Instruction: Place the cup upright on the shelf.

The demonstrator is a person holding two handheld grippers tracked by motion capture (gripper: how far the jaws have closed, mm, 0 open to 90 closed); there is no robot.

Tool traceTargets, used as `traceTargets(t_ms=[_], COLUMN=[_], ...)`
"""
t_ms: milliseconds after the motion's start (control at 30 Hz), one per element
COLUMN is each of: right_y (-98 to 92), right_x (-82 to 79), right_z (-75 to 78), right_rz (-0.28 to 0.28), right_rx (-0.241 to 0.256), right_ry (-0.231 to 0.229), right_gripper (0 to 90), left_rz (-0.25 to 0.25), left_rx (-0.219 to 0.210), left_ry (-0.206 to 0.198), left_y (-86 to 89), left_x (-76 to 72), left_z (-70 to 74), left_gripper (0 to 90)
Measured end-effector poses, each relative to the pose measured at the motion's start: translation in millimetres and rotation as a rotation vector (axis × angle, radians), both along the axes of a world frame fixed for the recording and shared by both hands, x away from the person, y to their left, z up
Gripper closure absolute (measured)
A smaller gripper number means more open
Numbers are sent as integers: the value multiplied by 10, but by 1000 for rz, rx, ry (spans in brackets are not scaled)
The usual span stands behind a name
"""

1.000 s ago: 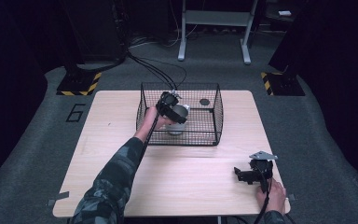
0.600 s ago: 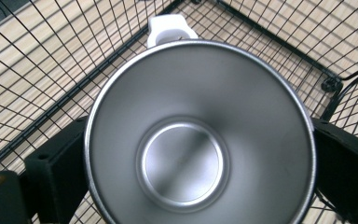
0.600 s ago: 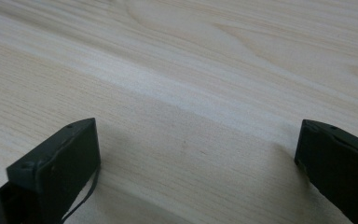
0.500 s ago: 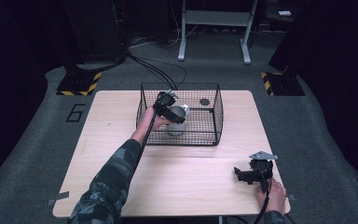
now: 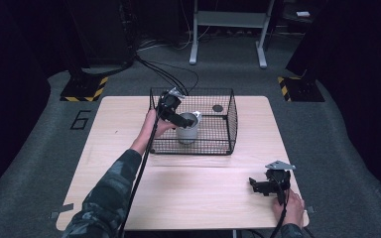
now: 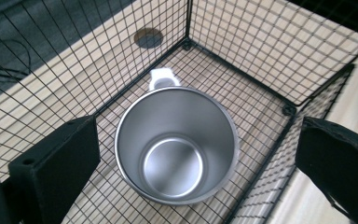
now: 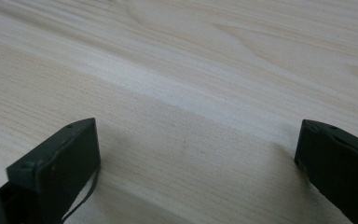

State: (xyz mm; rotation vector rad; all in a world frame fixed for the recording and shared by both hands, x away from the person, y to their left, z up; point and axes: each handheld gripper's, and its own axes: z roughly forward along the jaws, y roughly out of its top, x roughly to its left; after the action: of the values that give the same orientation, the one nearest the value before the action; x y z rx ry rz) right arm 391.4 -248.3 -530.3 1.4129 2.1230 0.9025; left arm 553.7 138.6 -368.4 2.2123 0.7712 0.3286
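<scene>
A steel cup (image 5: 187, 129) with a white handle (image 6: 162, 78) stands upright inside a black wire basket (image 5: 228, 124) at the far middle of the table. My left gripper (image 5: 178, 118) hovers just above the cup's rim, reaching in over the basket's left side. In the left gripper view the cup (image 6: 176, 149) sits empty between the jaws of the left gripper (image 6: 196, 135), which stand open with a gap on each side. My right gripper (image 5: 264, 184) rests low at the table's near right. It is open over bare wood, as the right gripper (image 7: 198, 135) shows.
A dark round disc (image 5: 218, 107) shows through the mesh near the basket's far right corner. The light wooden table (image 5: 129, 188) spreads out in front of the basket. Cables (image 5: 168, 74) trail off the table's far side to the floor.
The left gripper has eased slightly down and back over the cup. The cup sits a touch lower in the basket than a second ago. The right gripper has not moved.
</scene>
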Motion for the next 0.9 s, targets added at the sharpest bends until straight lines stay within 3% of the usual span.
traceTargets(t_ms=[133, 500, 700, 900], right_y=[1, 1, 2, 1], right_x=[0, -1, -2, -2], right_z=[0, 1, 1, 0], right_rz=[-1, 0, 0, 0], right_rx=[1, 1, 0, 1], right_ry=[0, 0, 0, -1], right_gripper=[0, 0, 0, 0], left_rz=[-10, -10, -3, 5], left_rx=[4, 1, 9, -22], left_ry=[-21, -80, -108, -111], left_y=[27, 255, 431, 642], left_x=[-117, -605, -845, -1088], left_z=[81, 245, 241, 163], left_gripper=[2, 2, 2, 4])
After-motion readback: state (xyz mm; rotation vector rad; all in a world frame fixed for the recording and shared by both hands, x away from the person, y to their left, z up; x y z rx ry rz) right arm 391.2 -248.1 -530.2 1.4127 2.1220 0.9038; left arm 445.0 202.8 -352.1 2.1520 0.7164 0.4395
